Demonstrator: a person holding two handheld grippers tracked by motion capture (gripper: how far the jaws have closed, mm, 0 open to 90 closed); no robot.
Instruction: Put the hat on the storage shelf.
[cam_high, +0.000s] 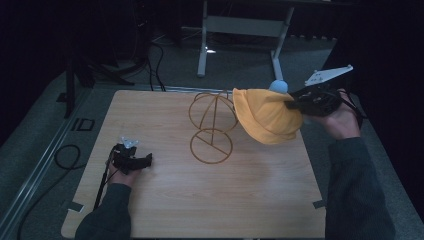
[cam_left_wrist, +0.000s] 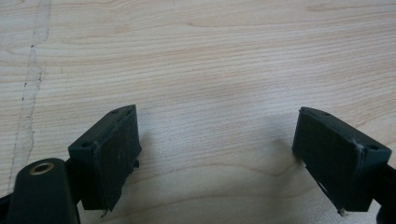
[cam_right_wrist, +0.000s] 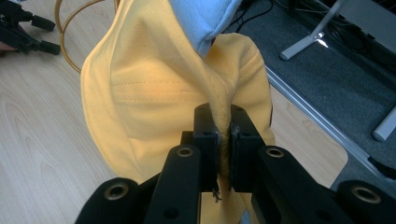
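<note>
A yellow hat (cam_high: 266, 116) with a pale blue lining hangs in the air over the table's far right corner. My right gripper (cam_high: 291, 102) is shut on a fold of its fabric, and in the right gripper view the yellow hat (cam_right_wrist: 154, 88) drapes down from the pinch between the pads of my right gripper (cam_right_wrist: 223, 140). A gold wire stand (cam_high: 212, 127) with a round base stands mid-table, just left of the hat. My left gripper (cam_high: 148, 160) rests on the wood at the near left. In its own view my left gripper (cam_left_wrist: 219, 154) is open with nothing between the pads.
The wooden table (cam_high: 165, 200) has a right edge close under the hat. Beyond it are grey floor, a white desk frame (cam_high: 240, 30) and loose cables (cam_high: 65, 155) at the left. A metal rail (cam_right_wrist: 308, 116) runs along the table's side.
</note>
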